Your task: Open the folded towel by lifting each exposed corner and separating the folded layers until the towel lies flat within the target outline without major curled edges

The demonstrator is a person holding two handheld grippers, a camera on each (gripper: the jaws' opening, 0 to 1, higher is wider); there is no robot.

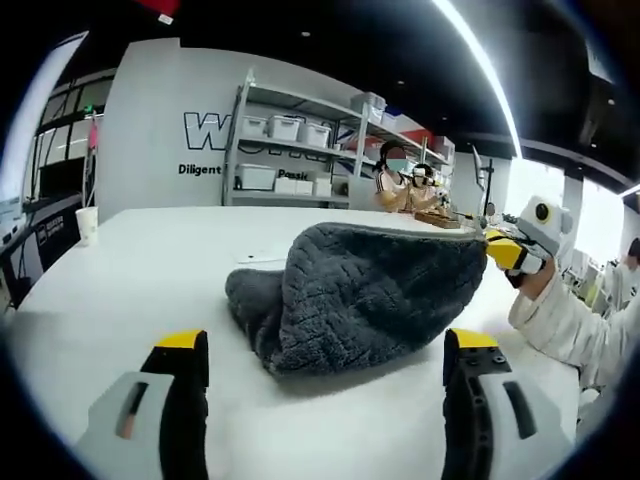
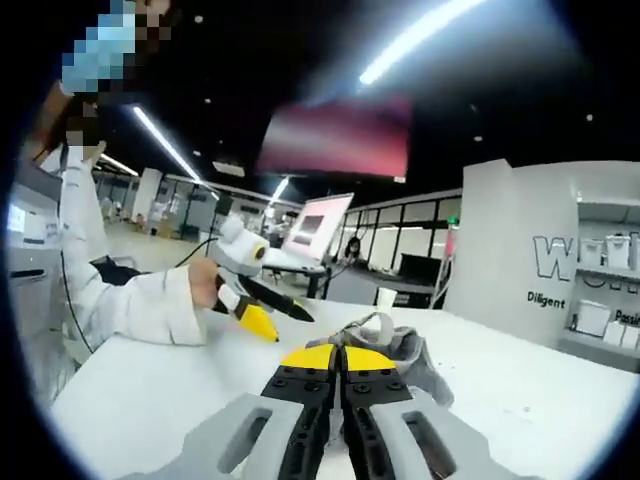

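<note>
A dark grey plush towel (image 1: 360,290) lies bunched on the white table (image 1: 150,270). Its right corner is raised off the surface. My right gripper (image 1: 503,251) comes in from the right, shut on that raised corner. My left gripper (image 1: 325,345) stands open just in front of the towel, apart from it, with nothing between its fingers. In the right gripper view my right gripper (image 2: 340,358) has its yellow tips pressed together, and grey towel (image 2: 400,350) shows just beyond them. The left gripper (image 2: 285,322) is held open by a hand in a white sleeve at the left.
A paper cup (image 1: 87,222) stands at the table's far left edge. Metal shelves (image 1: 290,150) with boxes line the wall behind. Two people sit at another table farther back. A monitor (image 2: 320,225) stands beyond the table in the right gripper view.
</note>
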